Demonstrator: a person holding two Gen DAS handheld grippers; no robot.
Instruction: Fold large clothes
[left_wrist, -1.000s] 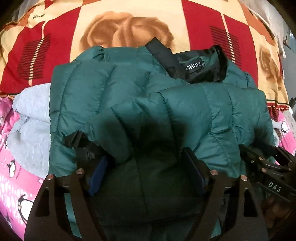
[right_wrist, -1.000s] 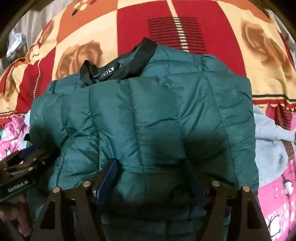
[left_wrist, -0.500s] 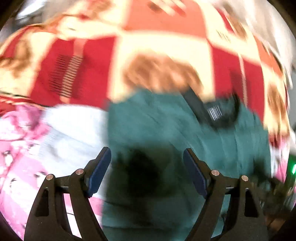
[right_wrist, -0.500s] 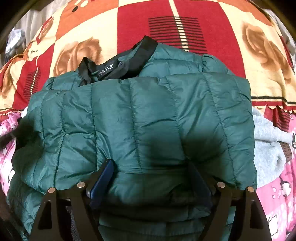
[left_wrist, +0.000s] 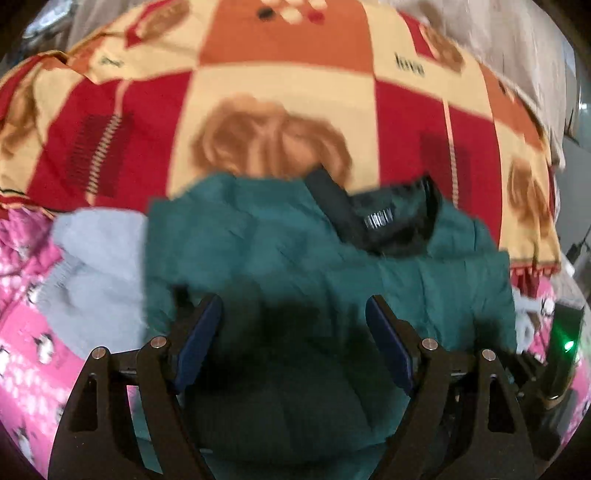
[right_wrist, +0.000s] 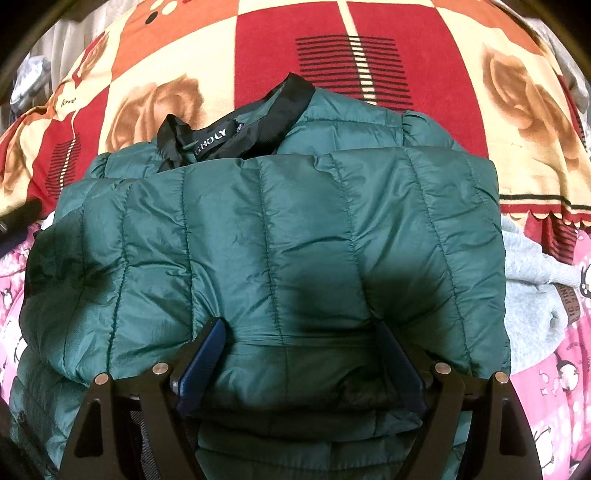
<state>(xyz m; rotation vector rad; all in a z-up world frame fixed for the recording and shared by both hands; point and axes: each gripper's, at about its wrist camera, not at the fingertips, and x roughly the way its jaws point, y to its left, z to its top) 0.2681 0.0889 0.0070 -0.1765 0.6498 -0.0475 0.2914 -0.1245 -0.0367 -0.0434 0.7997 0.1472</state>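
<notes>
Covering the bed, a red, orange and cream rose-print blanket (right_wrist: 388, 44) carried the folded dark-green quilted puffer jacket (right_wrist: 280, 236) at its near edge, over a grey sweatshirt (right_wrist: 528, 295). The left claw (left_wrist: 293, 339) hung spread above the jacket; the right claw (right_wrist: 301, 354) straddled its fold, pads spread.

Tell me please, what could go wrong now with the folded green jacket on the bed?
1. The puffy green jacket may spring open; its top flap lies loose over the black collar.
2. The right gripper straddles the near fold with open jaws, so pulling back could drag that fold along.
3. The jacket partly lies on a grey garment, an uneven base, so the stack may slide or tilt.
</notes>
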